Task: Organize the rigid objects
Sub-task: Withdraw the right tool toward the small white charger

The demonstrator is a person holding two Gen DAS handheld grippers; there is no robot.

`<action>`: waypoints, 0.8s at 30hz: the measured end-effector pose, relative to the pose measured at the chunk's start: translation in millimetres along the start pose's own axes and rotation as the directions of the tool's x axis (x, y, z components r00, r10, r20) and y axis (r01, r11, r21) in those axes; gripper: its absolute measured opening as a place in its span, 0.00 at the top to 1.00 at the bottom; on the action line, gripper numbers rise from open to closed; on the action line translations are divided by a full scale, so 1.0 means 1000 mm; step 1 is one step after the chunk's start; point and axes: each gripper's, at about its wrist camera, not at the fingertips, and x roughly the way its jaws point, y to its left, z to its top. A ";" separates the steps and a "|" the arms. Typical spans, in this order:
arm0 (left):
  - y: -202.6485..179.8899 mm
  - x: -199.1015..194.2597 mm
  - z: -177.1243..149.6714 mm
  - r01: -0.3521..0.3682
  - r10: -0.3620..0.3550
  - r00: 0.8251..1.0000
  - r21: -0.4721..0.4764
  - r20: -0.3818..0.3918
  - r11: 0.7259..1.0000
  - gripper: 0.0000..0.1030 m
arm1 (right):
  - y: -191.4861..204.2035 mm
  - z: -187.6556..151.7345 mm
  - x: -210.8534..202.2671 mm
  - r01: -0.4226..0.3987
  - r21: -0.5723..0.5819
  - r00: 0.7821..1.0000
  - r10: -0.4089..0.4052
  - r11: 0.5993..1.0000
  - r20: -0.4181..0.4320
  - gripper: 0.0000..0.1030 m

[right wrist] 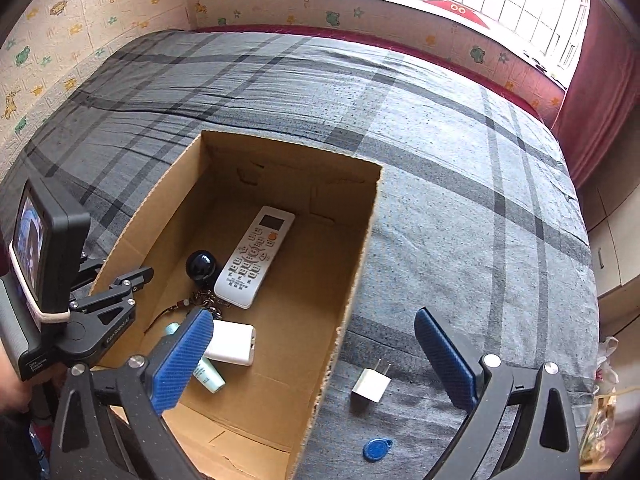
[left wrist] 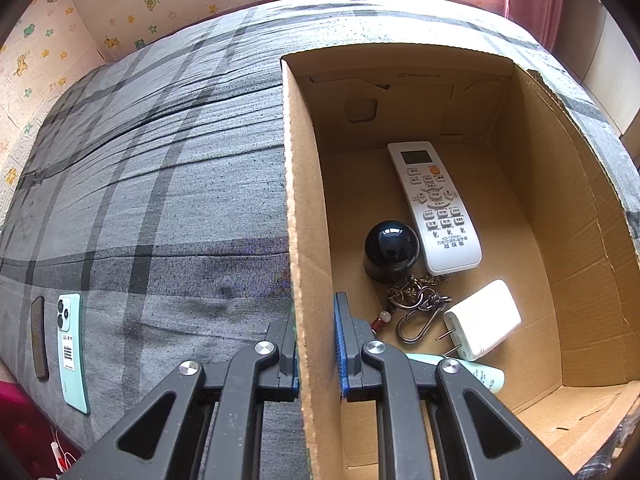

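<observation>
An open cardboard box (left wrist: 308,208) (right wrist: 360,248) sits on the grey plaid bed. Inside it lie a white remote (left wrist: 434,206) (right wrist: 254,258), a black dome (left wrist: 391,250) (right wrist: 203,265), a key ring with a carabiner (left wrist: 420,308), a white charger (left wrist: 484,320) (right wrist: 232,342) and a mint tube (right wrist: 208,376). My left gripper (left wrist: 318,352) (right wrist: 134,280) is shut on the box's left wall. My right gripper (right wrist: 311,314) stands wide open and empty over the box's right wall. A small white plug (right wrist: 372,386) and a blue key fob (right wrist: 376,449) lie on the bed beside the box.
A mint phone (left wrist: 72,354) and a dark flat object (left wrist: 39,338) lie on the bed (left wrist: 160,200) left of the box. Patterned walls (right wrist: 100,8) border the far sides, a red curtain (right wrist: 600,100) hangs at the right, and a bag (right wrist: 604,400) sits past the bed's right edge.
</observation>
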 end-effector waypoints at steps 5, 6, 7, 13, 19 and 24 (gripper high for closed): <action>0.000 0.001 0.000 0.000 0.000 1.000 -0.002 -0.002 1.000 0.85 | -0.025 -0.003 -0.005 0.012 0.051 1.000 -0.012 0.999 -0.003 0.00; 0.000 0.001 0.000 -0.001 0.001 1.000 -0.002 -0.002 1.000 0.85 | -0.030 -0.004 -0.006 0.016 0.060 1.000 -0.016 0.998 -0.003 0.00; 0.000 0.001 0.000 -0.001 0.001 1.000 -0.001 -0.002 1.000 0.85 | -0.034 -0.006 -0.006 0.023 0.068 1.000 -0.023 0.997 -0.002 0.00; 0.000 0.001 0.000 -0.001 0.001 1.000 -0.002 -0.002 1.000 0.85 | -0.061 -0.017 -0.009 0.049 0.115 0.999 -0.049 0.992 -0.007 0.00; 0.000 0.001 0.000 -0.003 0.003 1.000 -0.002 -0.003 1.000 0.86 | -0.081 -0.032 -0.005 0.064 0.148 0.998 -0.062 0.987 -0.019 0.00; 0.000 0.002 0.000 -0.006 0.006 1.000 0.000 -0.004 1.000 0.86 | -0.092 -0.049 0.003 0.070 0.174 0.997 -0.064 0.982 -0.040 0.00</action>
